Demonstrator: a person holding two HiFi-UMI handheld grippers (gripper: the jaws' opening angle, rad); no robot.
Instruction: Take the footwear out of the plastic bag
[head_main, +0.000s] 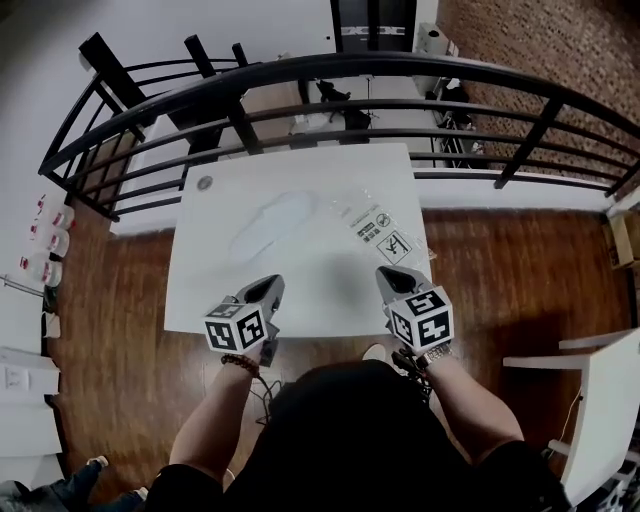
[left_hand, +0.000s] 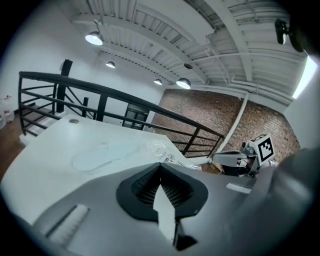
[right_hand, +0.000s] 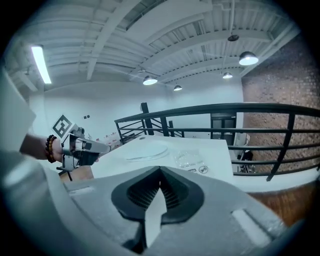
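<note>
On the table (head_main: 310, 295), bagged footwear (head_main: 272, 222) lies beyond the closed left tongs (head_main: 268, 286) and right tongs (head_main: 390, 276).

White counter (head_main: 300, 290), and the footwear (head_main: 272, 222) is pale white too, so it nearly blends in. The plastic bag (head_main: 372, 224) is clear with black printed symbols. The left gripper (head_main: 266, 288) and right gripper (head_main: 390, 277) are grey, with black-and-white marker squares. Black railing (head_main: 330, 70), reddish-brown wood floor (head_main: 120, 300).
</note>
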